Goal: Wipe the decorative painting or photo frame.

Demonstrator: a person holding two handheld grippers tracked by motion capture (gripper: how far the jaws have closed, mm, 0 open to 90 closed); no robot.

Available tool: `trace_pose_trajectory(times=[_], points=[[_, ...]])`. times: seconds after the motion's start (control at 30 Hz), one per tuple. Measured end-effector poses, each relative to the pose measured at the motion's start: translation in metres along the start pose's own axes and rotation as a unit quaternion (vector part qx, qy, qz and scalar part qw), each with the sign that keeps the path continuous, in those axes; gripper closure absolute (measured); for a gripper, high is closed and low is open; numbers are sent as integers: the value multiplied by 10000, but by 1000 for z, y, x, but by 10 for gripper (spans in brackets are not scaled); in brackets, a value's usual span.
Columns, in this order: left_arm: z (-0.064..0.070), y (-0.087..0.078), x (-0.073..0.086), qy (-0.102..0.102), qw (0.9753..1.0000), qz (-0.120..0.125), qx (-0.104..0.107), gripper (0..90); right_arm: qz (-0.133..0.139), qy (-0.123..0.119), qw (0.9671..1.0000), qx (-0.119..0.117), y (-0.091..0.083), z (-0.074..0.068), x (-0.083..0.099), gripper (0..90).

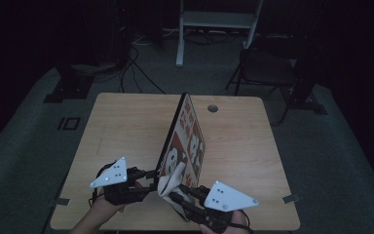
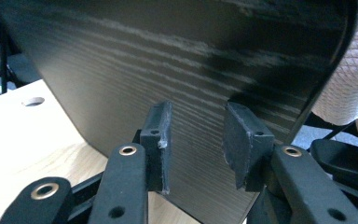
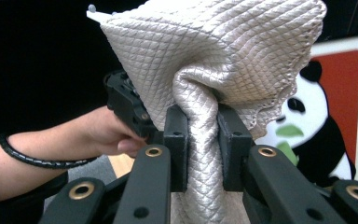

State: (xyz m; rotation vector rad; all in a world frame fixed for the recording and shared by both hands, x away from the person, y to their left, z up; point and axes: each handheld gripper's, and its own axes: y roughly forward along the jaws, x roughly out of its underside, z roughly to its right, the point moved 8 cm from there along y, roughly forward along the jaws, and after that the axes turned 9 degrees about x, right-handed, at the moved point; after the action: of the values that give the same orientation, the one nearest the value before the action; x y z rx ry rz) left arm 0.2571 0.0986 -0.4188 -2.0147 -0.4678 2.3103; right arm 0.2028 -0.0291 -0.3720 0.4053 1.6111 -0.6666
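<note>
Wooden table (image 1: 126,126), cloth (image 3: 214,60) pinched in right tool (image 3: 203,140), left tool (image 2: 196,140) spread behind board (image 1: 187,141).

Quilted cloth (image 3: 223,56); board (image 2: 168,60) seemingly matt woodgrain

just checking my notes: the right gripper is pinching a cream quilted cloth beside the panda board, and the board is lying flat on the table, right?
One detail is off. The board is not lying flat: the high view shows it tipped up on edge on the table, with the left gripper at its dark back. The right gripper does pinch the cream quilted cloth beside it.
</note>
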Motion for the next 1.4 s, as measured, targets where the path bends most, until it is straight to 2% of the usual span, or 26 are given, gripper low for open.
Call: trace_pose_trajectory(times=[0.07,0.2,0.4,0.5,0.7,0.77,1.07,1.23,1.4], points=[[1,2,-1,-9,10000,-9,9,630,33,6,10000,-51,1,-2,-2,742],[3,5,-2,-25,10000,-28,7,631,35,84,9999,-86,6,-4,-2,647],[5,5,-3,30,10000,-93,11,633,32,-72,9999,74,7,-1,3,617],[6,6,-2,33,10000,-90,26,632,-61,-237,9995,223,9,-2,13,608],[5,5,-2,18,10000,-71,8,632,-183,-312,9986,398,12,0,30,606],[4,5,-2,20,10000,-73,3,632,-235,-226,9987,385,12,2,36,606],[3,3,-3,14,10000,-46,-20,634,-544,-118,9975,439,13,7,62,623],[3,2,-2,9,10000,-64,-38,634,-717,-97,9962,478,14,10,75,623],[2,2,-2,12,10000,-58,-45,633,-919,29,9946,486,14,14,91,623]])
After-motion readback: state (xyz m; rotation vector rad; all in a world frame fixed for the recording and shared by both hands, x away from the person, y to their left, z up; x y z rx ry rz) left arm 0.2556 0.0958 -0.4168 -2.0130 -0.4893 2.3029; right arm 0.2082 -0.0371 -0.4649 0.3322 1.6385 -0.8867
